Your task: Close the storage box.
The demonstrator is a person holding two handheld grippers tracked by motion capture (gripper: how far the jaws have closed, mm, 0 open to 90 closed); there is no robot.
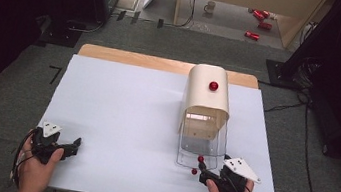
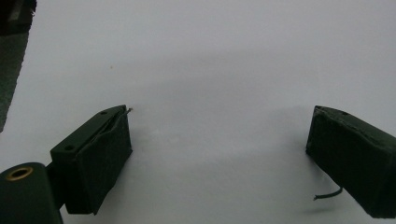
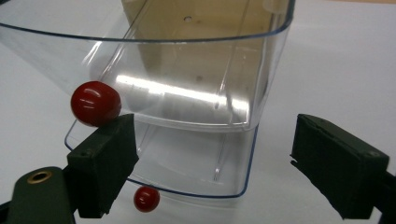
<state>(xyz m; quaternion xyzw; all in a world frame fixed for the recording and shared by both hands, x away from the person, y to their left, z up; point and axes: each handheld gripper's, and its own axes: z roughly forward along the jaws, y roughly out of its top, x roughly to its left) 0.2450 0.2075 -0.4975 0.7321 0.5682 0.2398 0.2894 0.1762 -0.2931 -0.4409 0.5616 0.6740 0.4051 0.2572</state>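
1. Right gripper point(image 3: 212, 154) sits closest, jaws spread wide and gripping nothing, aimed at the front of the clear drawer point(image 3: 187, 154). In the high view it is at the table's near right edge point(image 1: 204, 174).
2. That drawer is pulled out of the cream box point(image 1: 207, 93), which stands on the right half of the white table point(image 1: 120, 114). A clear flap point(image 3: 154, 70) hangs over the drawer, tilted toward the gripper.
3. Upper red knob point(image 3: 95, 103) is on the flap, just above the tip of the jaw on the view's left; whether they touch I can't tell. Lower red knob point(image 3: 146, 199) is on the drawer front, low beside that same jaw. A third red knob point(image 1: 214, 86) is on top of the box.
4. Left gripper point(image 2: 219, 140) is released too, jaws far apart over bare table, well away from the box point(image 1: 58, 147).
5. Likely step: grab a knob to move the flap or drawer.
6. To do it well:
   - centre the chosen knob between the jaws first; right now both sit off to one side.
   - close on the knob only, not the clear plastic edge.
   - move along the drawer's slide line, no twisting.
   - if the box shifts, brace it with the left gripper.
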